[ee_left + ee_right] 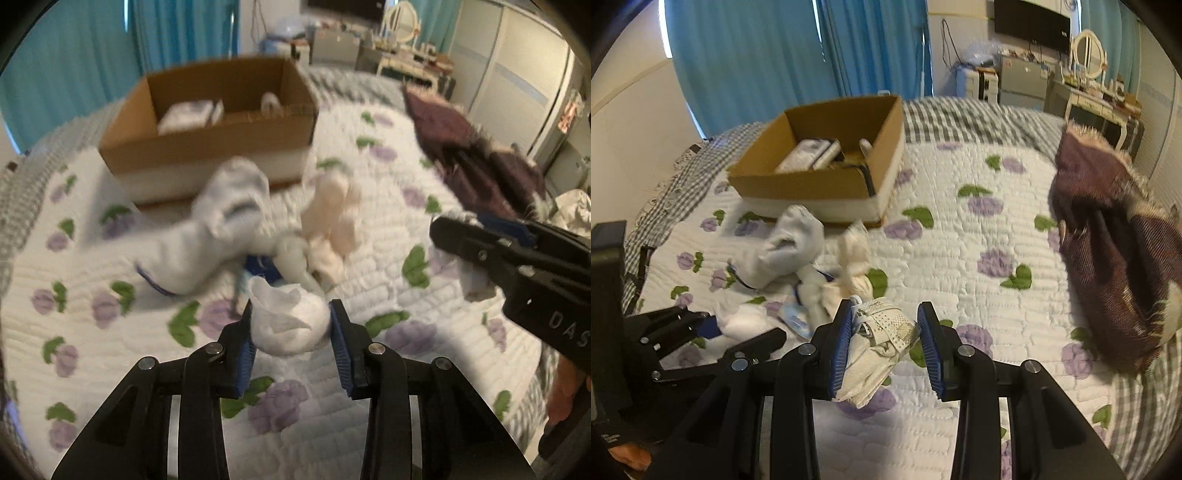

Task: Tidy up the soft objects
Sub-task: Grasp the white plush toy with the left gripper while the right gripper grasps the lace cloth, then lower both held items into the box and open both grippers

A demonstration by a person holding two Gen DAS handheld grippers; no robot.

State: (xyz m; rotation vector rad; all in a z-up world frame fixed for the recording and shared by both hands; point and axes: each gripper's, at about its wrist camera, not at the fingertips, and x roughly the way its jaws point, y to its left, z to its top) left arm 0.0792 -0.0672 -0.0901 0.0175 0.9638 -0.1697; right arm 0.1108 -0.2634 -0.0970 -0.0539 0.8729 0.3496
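Both grippers pinch bundles, the left gripper (pixel 291 326) a rolled white sock (pixel 290 321), the right gripper (pixel 884 343) a crumpled cream sock (pixel 877 350), the brown cardboard box (pixel 820 177) lying ahead, upper left.

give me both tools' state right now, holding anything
Left tool: shut on a white sock.
Right tool: a cream sock sits between its fingers, touching only the left one; grip cannot be told.
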